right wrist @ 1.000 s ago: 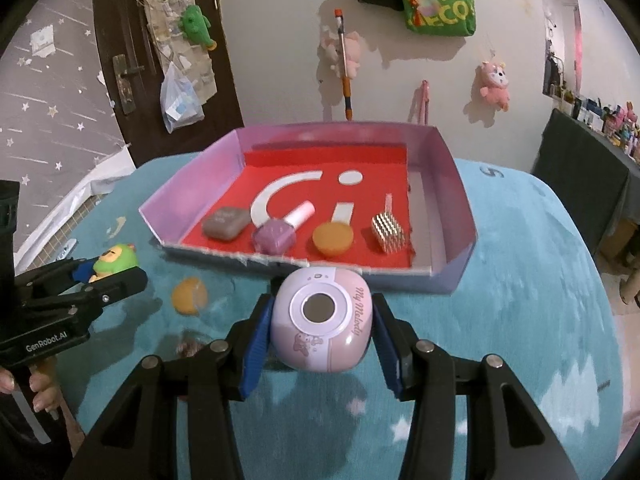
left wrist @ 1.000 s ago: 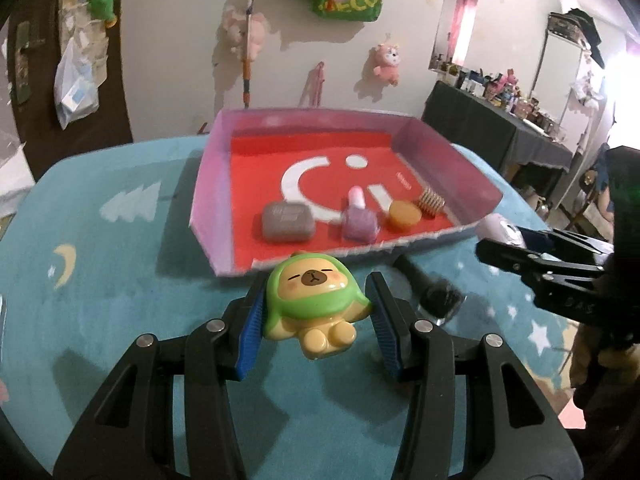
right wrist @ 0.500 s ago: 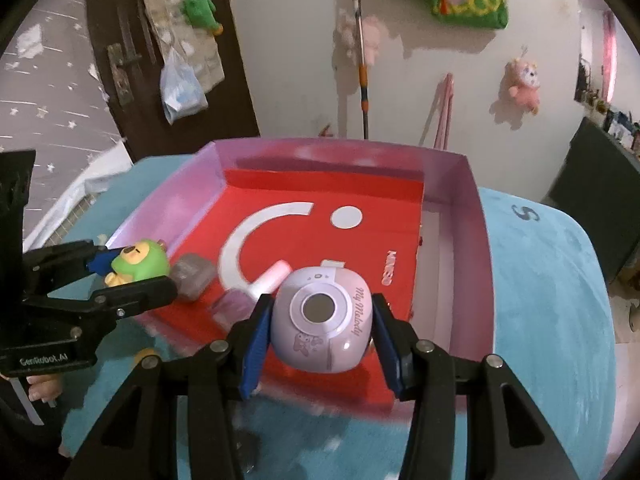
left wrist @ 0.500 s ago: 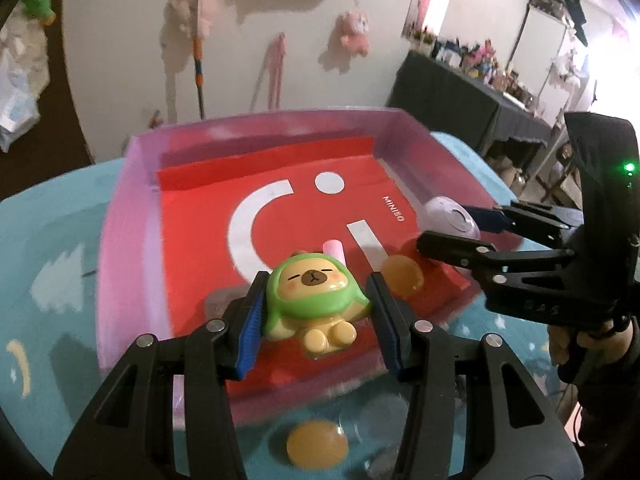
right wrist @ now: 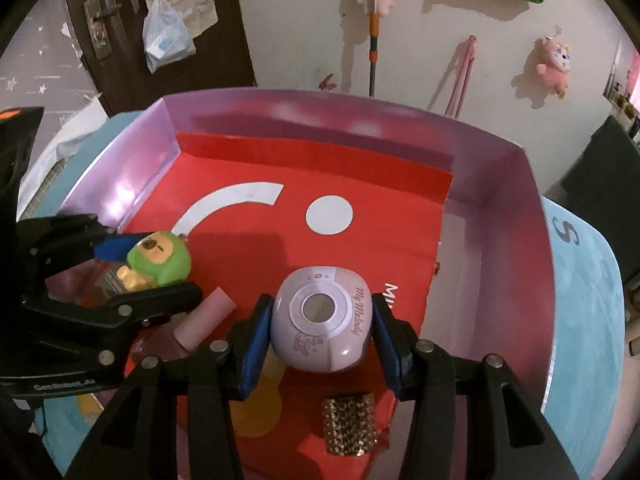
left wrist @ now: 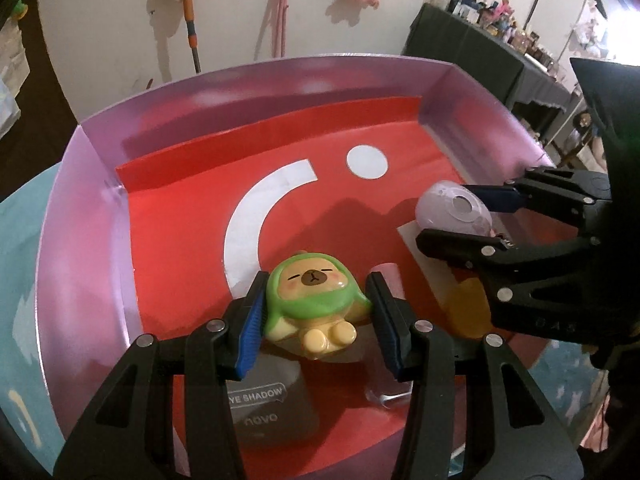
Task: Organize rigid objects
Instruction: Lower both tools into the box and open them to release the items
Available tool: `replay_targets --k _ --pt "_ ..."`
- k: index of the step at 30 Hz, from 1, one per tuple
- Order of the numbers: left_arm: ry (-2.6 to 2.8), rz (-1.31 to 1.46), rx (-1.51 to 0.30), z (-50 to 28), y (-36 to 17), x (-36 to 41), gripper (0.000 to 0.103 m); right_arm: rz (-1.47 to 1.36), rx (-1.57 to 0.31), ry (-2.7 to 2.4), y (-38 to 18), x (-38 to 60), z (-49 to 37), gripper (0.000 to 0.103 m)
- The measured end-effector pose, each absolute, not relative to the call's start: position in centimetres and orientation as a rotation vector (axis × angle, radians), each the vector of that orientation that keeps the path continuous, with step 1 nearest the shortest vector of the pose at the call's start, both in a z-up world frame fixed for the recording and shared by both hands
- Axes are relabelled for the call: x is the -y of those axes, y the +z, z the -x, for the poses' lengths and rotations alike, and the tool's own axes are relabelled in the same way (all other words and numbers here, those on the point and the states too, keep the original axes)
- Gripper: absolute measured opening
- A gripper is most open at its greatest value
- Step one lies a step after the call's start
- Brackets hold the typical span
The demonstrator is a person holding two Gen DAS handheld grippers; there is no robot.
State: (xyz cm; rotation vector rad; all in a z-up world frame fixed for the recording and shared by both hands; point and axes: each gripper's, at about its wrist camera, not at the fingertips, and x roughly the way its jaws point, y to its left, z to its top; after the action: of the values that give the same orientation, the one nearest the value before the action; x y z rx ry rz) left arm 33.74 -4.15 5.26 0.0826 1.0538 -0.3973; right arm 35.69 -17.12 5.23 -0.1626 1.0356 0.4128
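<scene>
We were at the placing step, both loads hanging above the red floor of the pink tray [left wrist: 80, 216]. On the left, the left gripper [left wrist: 316, 312] had its jaws clamped on the green-hooded toy bear [left wrist: 314, 300], over a grey case [left wrist: 272, 404]. To the right, the right gripper [right wrist: 320, 320] pinched the pink round gadget [right wrist: 322, 318], above the gold block [right wrist: 350, 424]. Next, we judged, each load needed a bare patch of floor before being lowered and released.
</scene>
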Motion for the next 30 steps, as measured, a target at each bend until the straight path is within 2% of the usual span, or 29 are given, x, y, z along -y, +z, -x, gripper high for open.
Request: replay_targets --k 30 --pt "-0.384 -0.089 -1.058 -34.2 5.1 4.5 0.049 0.242 -1.055 0.409 4.2 15.9 -35.9 0.053"
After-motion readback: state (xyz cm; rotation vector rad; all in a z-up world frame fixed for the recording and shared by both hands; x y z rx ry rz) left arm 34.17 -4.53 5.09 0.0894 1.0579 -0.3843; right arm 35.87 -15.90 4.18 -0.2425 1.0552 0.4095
